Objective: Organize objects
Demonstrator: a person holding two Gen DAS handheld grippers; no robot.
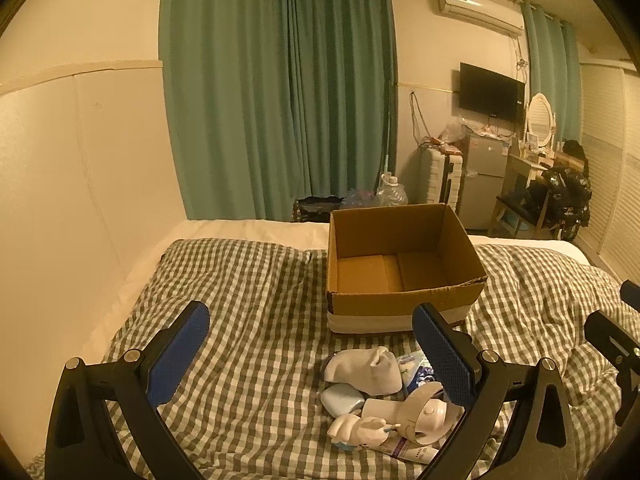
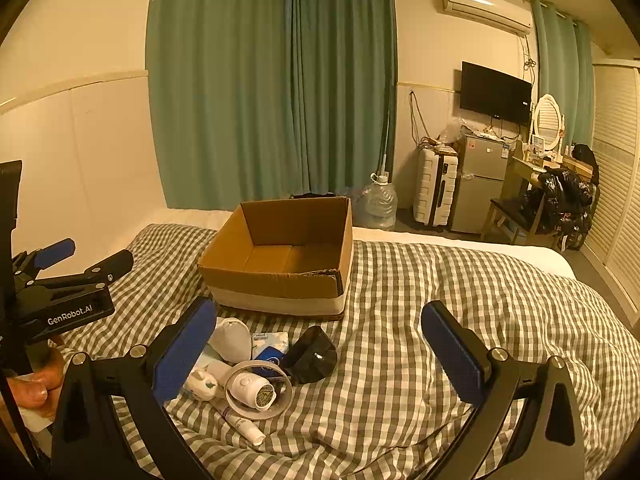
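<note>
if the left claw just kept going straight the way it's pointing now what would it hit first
Probably the checked blanket, just short of the cardboard box. The open left claw tilts down toward bare bedding; the pile with the white sock lies by its right finger, off the centre line. Depth is hard to judge in this fisheye view.

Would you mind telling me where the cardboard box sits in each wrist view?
Left wrist: cardboard box right of centre, just beyond the item pile.
Right wrist: cardboard box left of centre, behind the pile.
Shared landmark: the green curtain behind it.
</note>
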